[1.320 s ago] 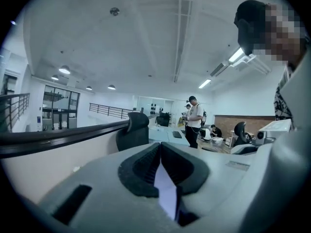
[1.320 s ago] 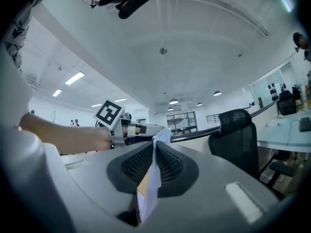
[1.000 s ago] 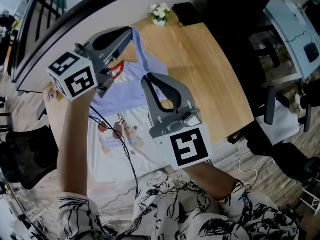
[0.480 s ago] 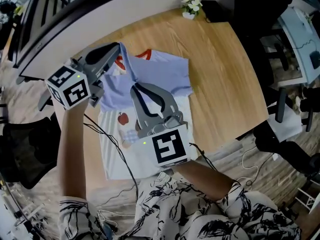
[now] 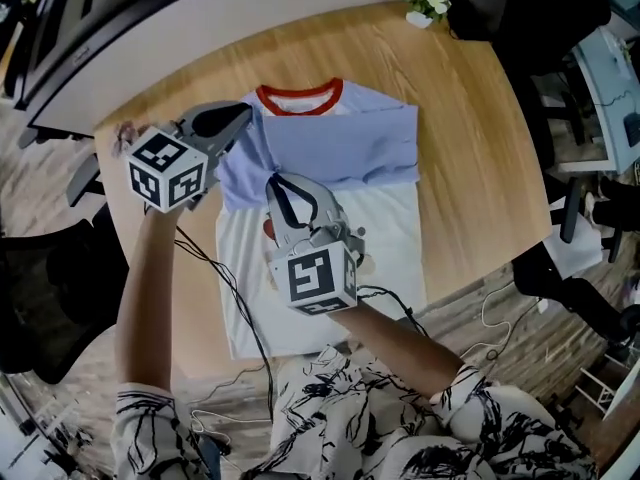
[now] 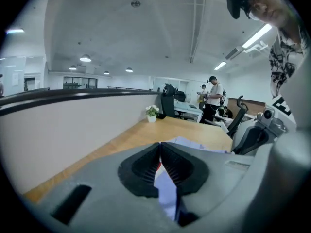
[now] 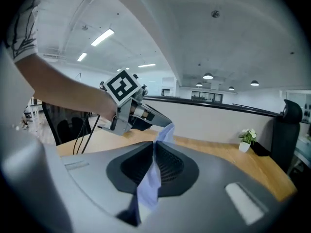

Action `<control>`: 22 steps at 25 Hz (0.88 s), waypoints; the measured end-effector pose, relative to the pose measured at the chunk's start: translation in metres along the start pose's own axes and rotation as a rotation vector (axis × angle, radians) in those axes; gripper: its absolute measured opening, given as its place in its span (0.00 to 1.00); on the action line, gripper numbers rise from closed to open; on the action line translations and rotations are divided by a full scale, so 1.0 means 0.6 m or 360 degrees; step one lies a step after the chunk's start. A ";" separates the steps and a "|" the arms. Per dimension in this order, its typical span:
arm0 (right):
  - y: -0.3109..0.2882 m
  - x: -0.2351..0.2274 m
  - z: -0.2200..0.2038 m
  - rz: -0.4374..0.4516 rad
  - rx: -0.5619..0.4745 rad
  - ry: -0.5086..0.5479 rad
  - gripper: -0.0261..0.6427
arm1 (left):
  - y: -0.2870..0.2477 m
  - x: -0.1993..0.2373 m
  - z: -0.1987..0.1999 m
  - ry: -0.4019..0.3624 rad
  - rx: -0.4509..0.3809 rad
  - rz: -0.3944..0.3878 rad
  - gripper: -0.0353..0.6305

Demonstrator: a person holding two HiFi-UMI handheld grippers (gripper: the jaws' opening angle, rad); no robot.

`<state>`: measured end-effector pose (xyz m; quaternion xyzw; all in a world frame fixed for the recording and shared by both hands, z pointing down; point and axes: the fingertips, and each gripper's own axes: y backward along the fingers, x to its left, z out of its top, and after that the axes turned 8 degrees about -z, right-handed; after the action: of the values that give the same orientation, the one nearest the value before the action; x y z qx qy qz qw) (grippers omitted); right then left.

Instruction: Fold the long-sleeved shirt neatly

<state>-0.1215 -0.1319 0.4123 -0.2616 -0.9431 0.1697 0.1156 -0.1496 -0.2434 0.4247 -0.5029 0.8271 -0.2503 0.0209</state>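
head view: left gripper [image 5: 243,116] and right gripper [image 5: 276,181], tilted downward, jaws closed on the shirt [image 5: 350,146].

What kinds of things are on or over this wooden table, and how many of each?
Shirt: 1
Grippers: 2, the left gripper and the right gripper, each shut on the shirt's blue cloth
Small pot of flowers: 1
Dark object beside the pot, too small to identify: 1
Total: 5
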 end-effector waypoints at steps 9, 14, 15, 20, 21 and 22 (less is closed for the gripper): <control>-0.113 0.135 -0.110 0.0020 0.0238 0.0270 0.09 | 0.005 0.072 -0.177 -0.0150 0.0340 0.0029 0.08; -0.144 0.171 -0.147 0.0035 0.0329 0.0313 0.09 | 0.012 0.101 -0.228 -0.0042 0.0327 0.0041 0.08; -0.149 0.175 -0.151 0.0035 0.0341 0.0311 0.09 | 0.012 0.103 -0.233 -0.0032 0.0318 0.0040 0.08; -0.169 0.201 -0.162 0.0073 0.0388 0.0301 0.08 | 0.017 0.126 -0.255 0.0113 0.0284 0.0087 0.08; -0.172 0.212 -0.169 0.0116 0.0411 0.0301 0.08 | 0.020 0.132 -0.263 0.0145 0.0291 0.0119 0.08; -0.173 0.223 -0.174 0.0170 0.0427 0.0295 0.11 | 0.026 0.137 -0.271 0.0168 0.0302 0.0154 0.10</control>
<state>-0.2486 -0.1173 0.5645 -0.3081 -0.8820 0.2751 0.2269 -0.2495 -0.2432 0.5777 -0.4442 0.8229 -0.3523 0.0370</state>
